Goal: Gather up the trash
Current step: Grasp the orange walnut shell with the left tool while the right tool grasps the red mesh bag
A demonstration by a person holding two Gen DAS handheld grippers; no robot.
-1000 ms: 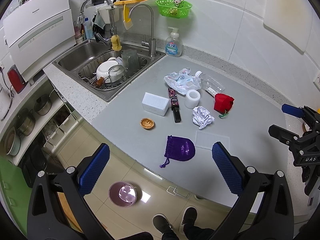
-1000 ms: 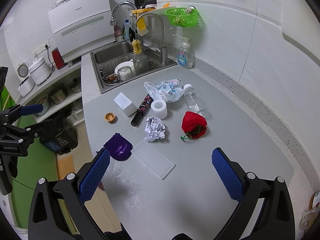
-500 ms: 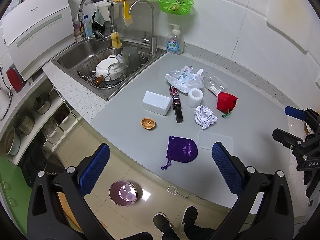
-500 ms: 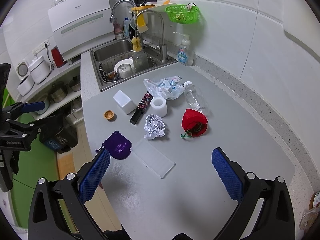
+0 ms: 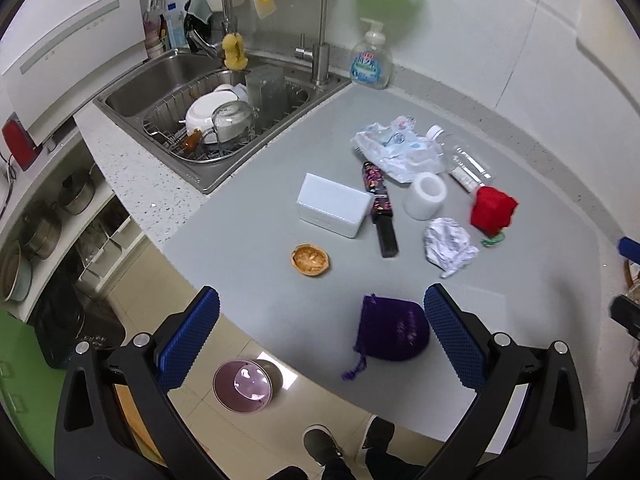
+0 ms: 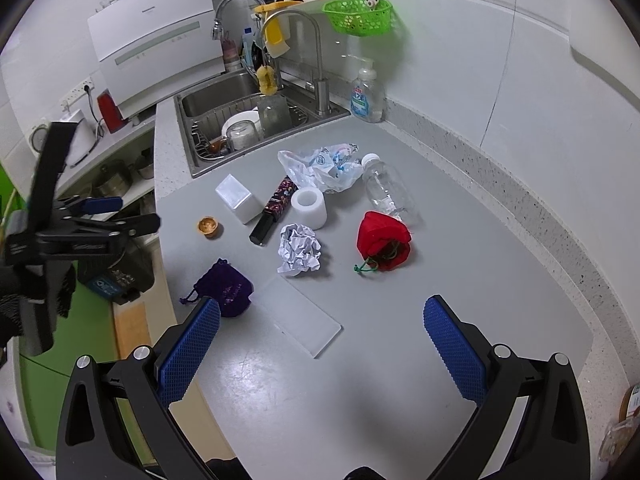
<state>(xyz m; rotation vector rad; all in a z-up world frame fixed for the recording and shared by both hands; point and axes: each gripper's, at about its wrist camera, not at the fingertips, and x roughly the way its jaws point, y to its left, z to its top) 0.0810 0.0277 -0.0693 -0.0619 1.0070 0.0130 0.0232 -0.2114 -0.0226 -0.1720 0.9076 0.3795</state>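
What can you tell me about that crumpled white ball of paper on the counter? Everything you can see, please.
The crumpled paper is a white sheet wadded into a loose, lumpy ball with sharp creases and grey shadowed folds; faint dark marks may be print. It lies on the grey countertop, loose and untouched by either gripper. It sits just in front of the white cylinder, between the red pouch and the dark patterned tube, with a clear flat sheet nearby.
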